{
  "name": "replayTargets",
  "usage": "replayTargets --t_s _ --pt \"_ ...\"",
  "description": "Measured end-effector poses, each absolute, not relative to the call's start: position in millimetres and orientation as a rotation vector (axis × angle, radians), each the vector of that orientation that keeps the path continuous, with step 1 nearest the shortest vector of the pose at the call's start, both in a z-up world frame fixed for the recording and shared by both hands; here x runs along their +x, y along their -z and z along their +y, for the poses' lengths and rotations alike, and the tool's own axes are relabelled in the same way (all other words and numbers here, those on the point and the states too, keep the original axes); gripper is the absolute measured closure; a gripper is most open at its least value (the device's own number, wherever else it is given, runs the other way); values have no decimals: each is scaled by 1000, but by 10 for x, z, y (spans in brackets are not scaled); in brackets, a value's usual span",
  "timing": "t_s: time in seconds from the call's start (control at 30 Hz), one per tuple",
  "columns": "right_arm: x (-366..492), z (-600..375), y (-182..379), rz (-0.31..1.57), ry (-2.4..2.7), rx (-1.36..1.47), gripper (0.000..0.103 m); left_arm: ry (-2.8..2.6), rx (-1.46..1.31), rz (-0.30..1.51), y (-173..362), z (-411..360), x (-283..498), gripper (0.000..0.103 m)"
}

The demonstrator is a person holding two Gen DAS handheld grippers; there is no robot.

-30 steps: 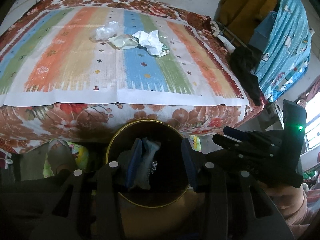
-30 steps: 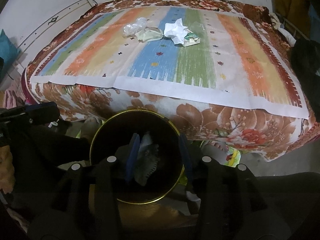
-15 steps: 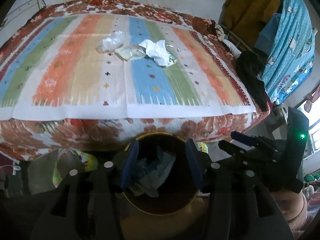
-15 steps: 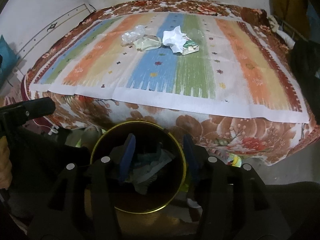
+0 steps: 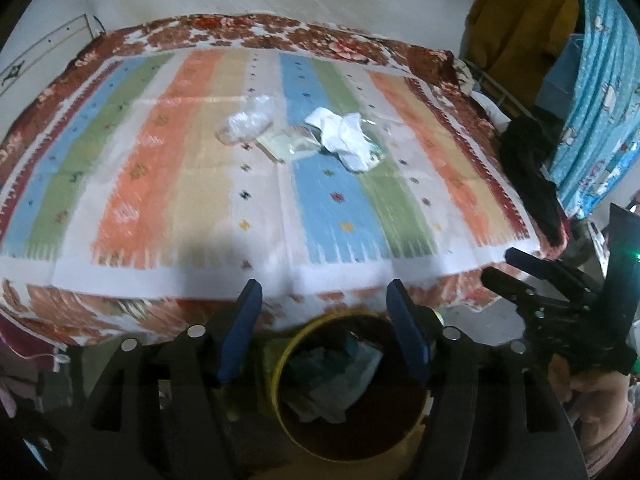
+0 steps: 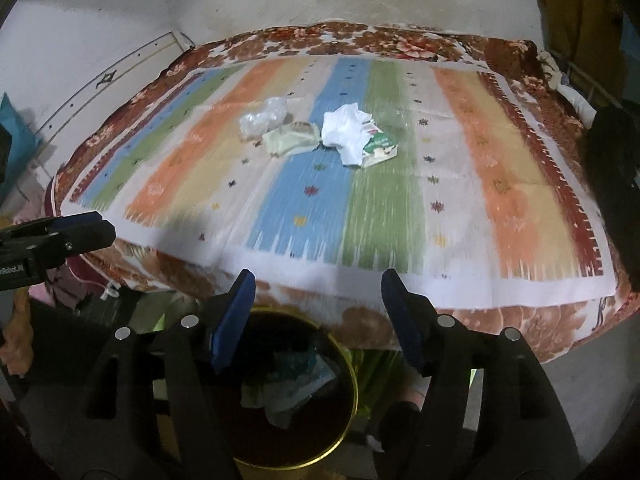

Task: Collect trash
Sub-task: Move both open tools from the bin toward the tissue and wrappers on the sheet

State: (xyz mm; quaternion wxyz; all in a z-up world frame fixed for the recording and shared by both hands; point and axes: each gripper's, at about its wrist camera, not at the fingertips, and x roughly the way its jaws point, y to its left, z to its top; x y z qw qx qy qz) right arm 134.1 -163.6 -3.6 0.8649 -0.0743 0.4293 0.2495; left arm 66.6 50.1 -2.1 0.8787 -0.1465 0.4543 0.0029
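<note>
Trash lies together mid-bed on the striped cloth: a clear plastic wad [image 5: 249, 123] [image 6: 264, 117], a pale green wrapper [image 5: 289, 145] [image 6: 291, 139], crumpled white paper [image 5: 343, 136] [image 6: 345, 131] and a small green-white carton [image 6: 380, 148]. A dark bin with a gold rim [image 5: 280, 364] [image 6: 352, 376] stands on the floor at the bed's near edge, with wrappers inside. My left gripper [image 5: 325, 294] and right gripper [image 6: 318, 284] are both open and empty, raised above the bin near the bed edge. The right gripper [image 5: 520, 268] shows in the left view, the left gripper [image 6: 80, 226] in the right view.
The bed [image 5: 200, 200] carries a floral blanket under the striped cloth. Dark clothes [image 5: 528, 160] hang at its right end. A blue patterned curtain [image 5: 596, 100] and yellow cloth [image 5: 516, 28] stand at the right. A white wall [image 6: 100, 12] lies behind.
Both grippers have risen from the bin mouth and tilted up toward the bed. Their jaws have spread wider. Trash pieces lie loose in the bin.
</note>
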Motion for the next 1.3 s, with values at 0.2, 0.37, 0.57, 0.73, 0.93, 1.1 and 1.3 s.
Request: replayTargets --t_s 0.2,0.37,0.57,0.73,0.93,1.1,1.3 --pt "1678 -1612 -90 891 -484 -130 32 -130 -396 905 -47 799 863 36" --pt "1903 -1518 -151 874 -473 -138 30 -116 -497 970 67 929 1088 35" --pt "2105 -1444 -190 866 -460 -131 27 -139 -517 996 133 1031 1340 33" --pt "2379 -1425 -105 921 -426 -98 27 -198 -539 996 202 1129 1527 33" --pt "2667 -1328 -66 906 -381 -121 23 -208 -493 975 204 1116 1764 27" --pt "2923 -1262 19 929 -382 -99 18 -220 -493 998 313 1136 1966 22" --pt "3147 -1205 89 943 -382 -72 14 -226 -472 986 381 1175 2155 18"
